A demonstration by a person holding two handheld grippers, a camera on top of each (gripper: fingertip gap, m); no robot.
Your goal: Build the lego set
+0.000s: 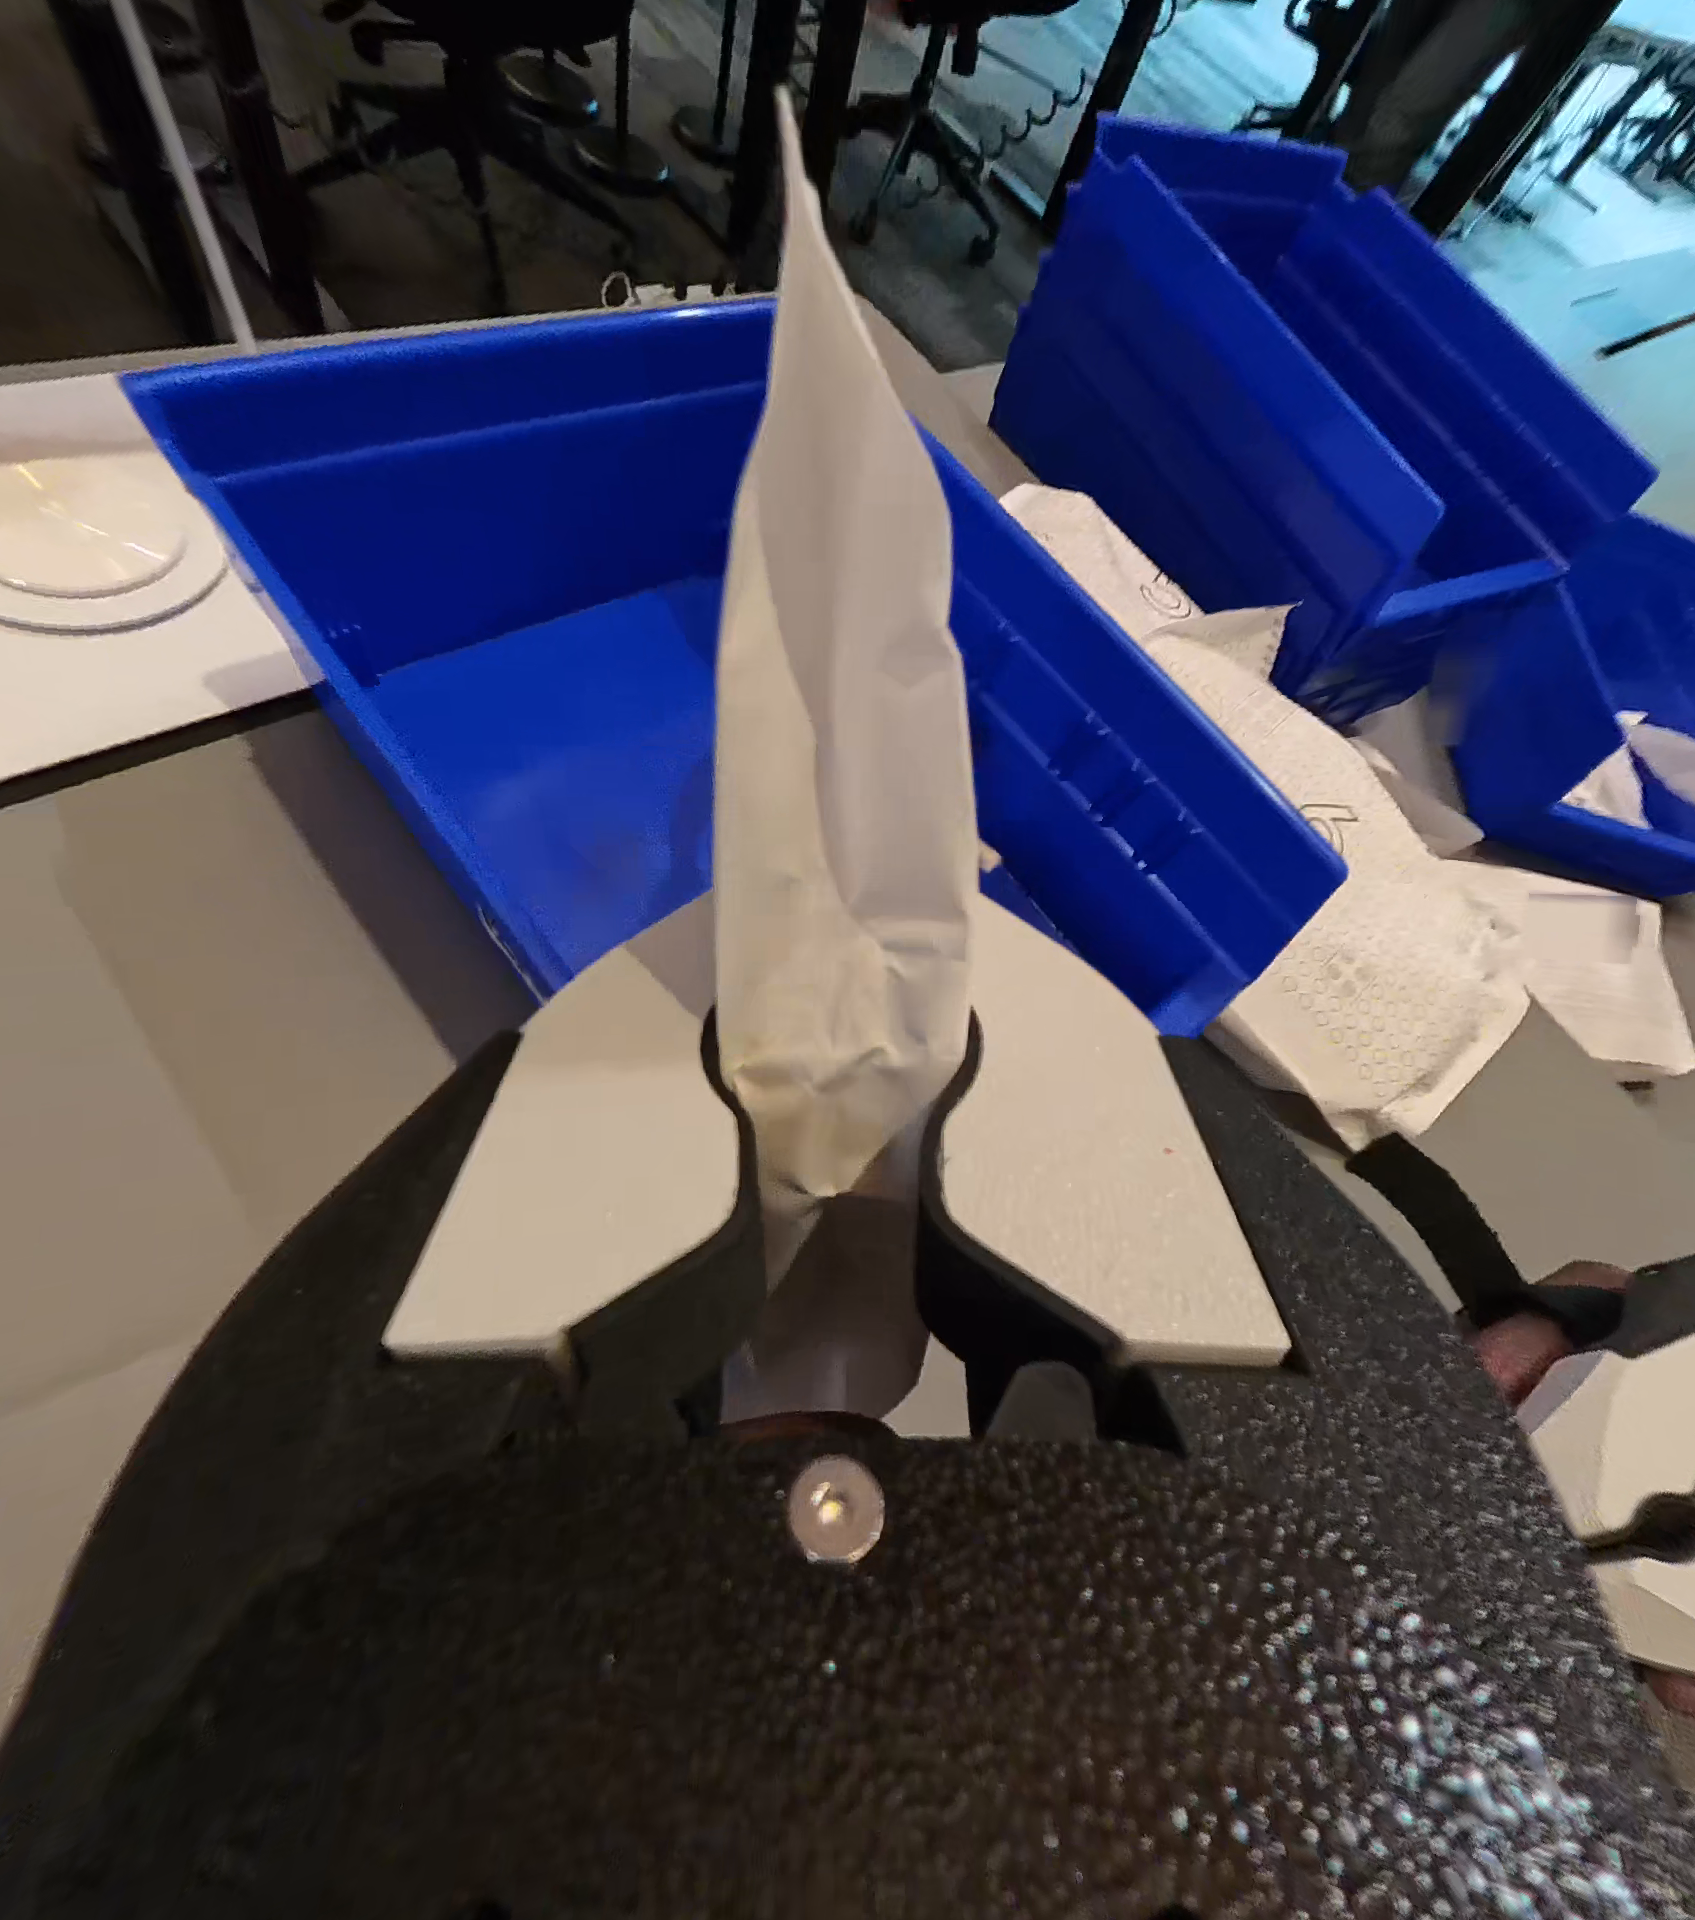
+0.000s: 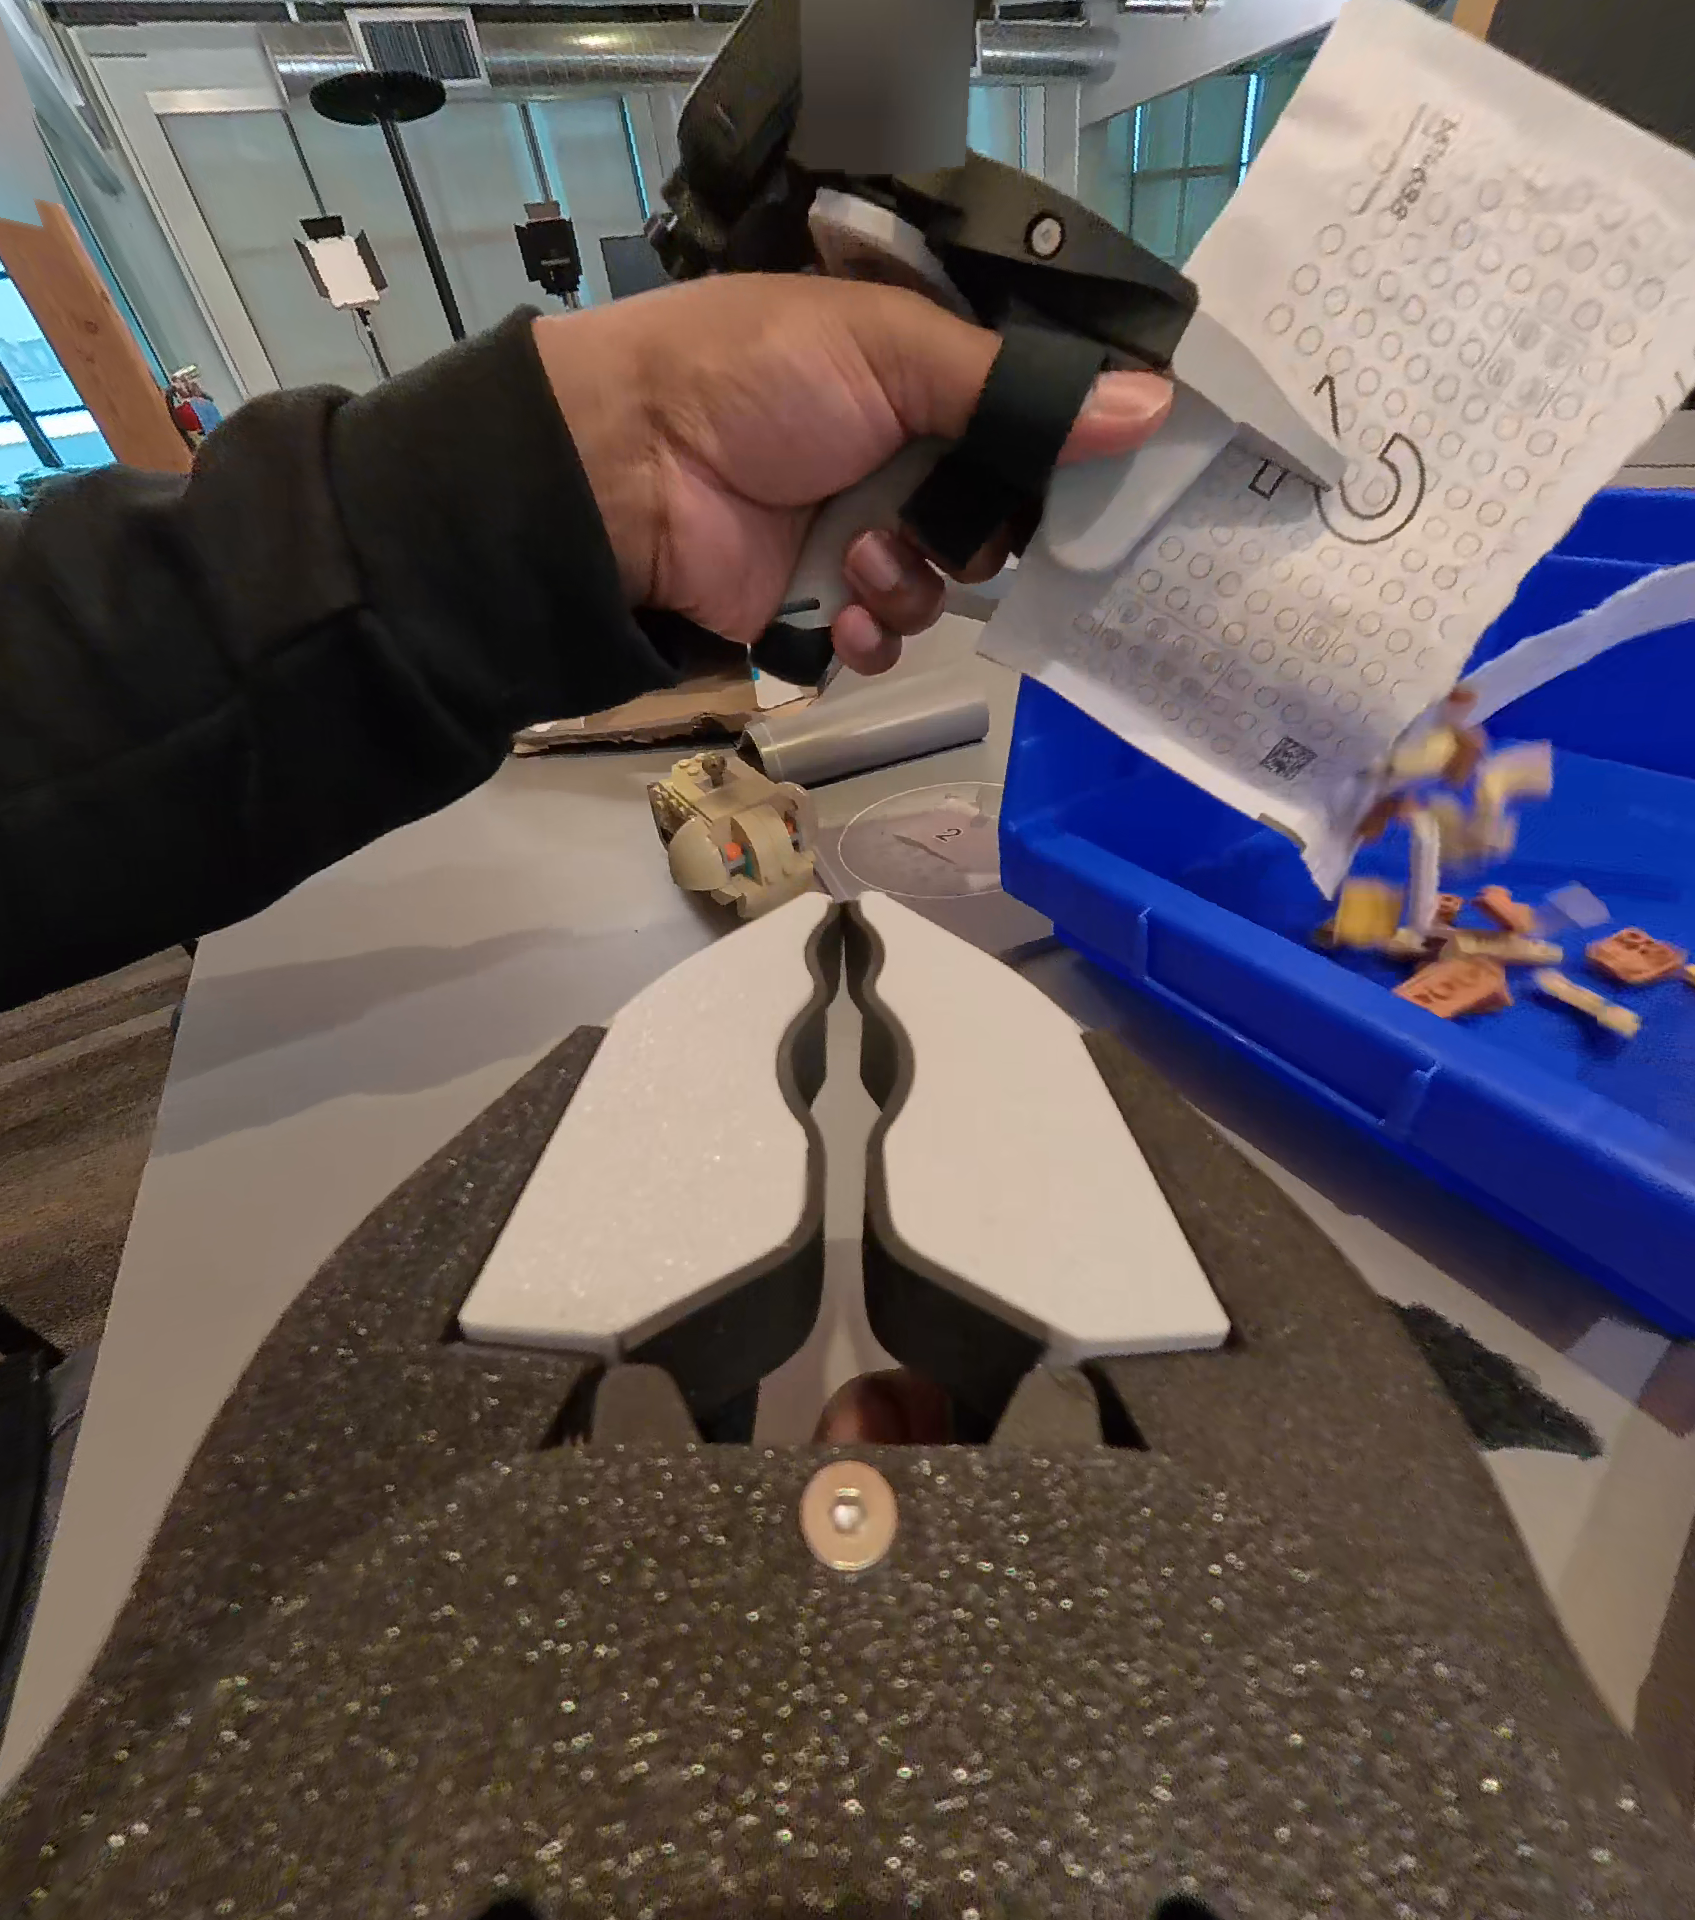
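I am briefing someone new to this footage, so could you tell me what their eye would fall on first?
Probably the white paper bag, pinched upside down in the left gripper over the nearest blue bin, with small tan and orange bricks spilling from it into the bin. Next, the right gripper, fingers shut on nothing, pointing at a small tan brick model on the grey table.

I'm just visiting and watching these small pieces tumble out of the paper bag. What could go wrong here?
1. The falling pieces drop close to the blue bin's near wall; some might bounce out onto the table.
2. The left gripper pinches the bag only at one end, so it might slip.
3. Pieces may stay stuck inside the bag.
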